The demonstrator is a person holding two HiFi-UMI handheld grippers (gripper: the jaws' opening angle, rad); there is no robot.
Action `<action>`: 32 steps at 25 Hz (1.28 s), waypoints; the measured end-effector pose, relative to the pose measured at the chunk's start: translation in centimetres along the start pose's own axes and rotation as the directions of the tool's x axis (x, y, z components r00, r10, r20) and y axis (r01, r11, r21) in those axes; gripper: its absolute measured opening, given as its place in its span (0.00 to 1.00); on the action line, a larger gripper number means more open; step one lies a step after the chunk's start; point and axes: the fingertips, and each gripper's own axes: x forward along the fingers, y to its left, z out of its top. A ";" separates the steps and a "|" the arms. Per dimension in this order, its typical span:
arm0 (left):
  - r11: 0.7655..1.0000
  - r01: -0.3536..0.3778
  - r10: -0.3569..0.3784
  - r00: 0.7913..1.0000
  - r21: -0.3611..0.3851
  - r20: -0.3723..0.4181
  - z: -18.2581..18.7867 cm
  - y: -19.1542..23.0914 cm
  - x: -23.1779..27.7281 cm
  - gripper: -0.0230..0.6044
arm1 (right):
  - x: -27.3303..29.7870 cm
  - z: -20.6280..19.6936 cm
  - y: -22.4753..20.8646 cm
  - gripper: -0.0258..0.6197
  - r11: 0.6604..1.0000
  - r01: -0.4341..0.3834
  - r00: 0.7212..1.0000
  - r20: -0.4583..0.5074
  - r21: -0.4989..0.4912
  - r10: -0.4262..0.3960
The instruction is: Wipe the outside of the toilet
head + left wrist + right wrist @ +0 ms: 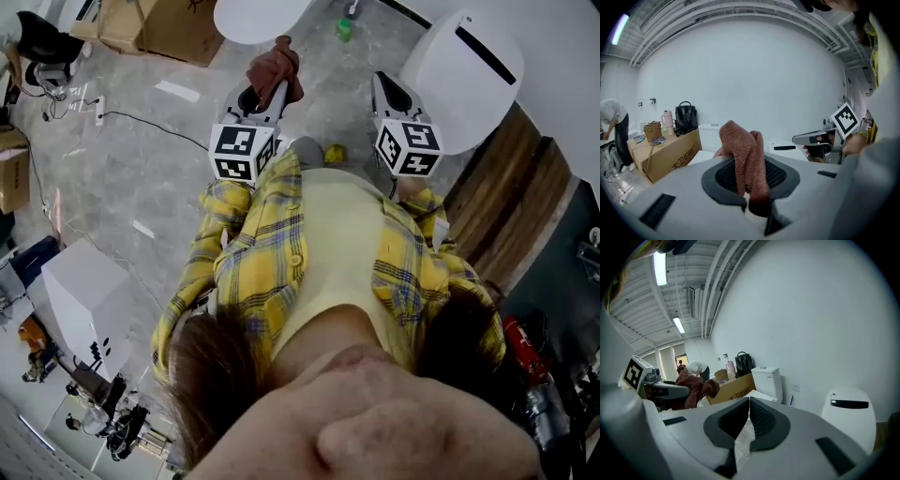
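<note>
So the person is standing there holding both grippers out in front, and as far as I can judge no wiping is happening yet. The left gripper (751, 180) is pinching a reddish-brown cloth (740, 145) between its jaws, with the rag flopping over the top. The right gripper (749, 409) is sitting with its jaws pressed together on nothing at all. The toilet (848, 417), the rounded white one with the black slot on top, is standing on the floor at the wall edge, on the right gripper's side. The cloth is hanging in the air apart from it, touching nothing. I'm reading this as the approach step: rag in hand, no contact. The next move is probably swinging the left gripper across to that white shell and getting the cloth lying flat on it, since a bunched rag is going to smear more than wipe. The head view is showing both grippers and the toilet together, but not how the jaws are standing. The left gripper view is showing the pinch plus a cardboard box (665, 154) carrying a black bag (686, 117). The right gripper view is catching a second toilet (768, 380) with a tank, further along the wall.
</note>
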 end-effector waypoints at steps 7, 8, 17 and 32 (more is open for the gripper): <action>0.999 -0.047 0.046 0.998 -0.018 -0.044 -1.2 1.4 0.1 0.19 | 1.3 -0.6 0.0 0.08 1.000 -0.025 0.999 -0.025 0.011 0.025; 0.999 -0.050 0.049 0.998 -0.022 -0.048 -1.3 1.7 0.2 0.19 | 1.5 -0.6 0.0 0.08 1.000 -0.026 0.999 -0.029 0.014 0.026; 0.998 -0.057 0.056 0.996 -0.011 -0.063 -1.1 5.7 3.1 0.19 | 5.6 0.0 -0.4 0.08 1.000 -0.008 0.998 -0.062 0.020 0.009; 0.994 -0.073 0.066 0.994 -0.080 -0.088 -0.2 17.6 7.9 0.19 | 18.2 3.9 1.9 0.08 1.000 -0.023 0.993 -0.116 0.003 0.023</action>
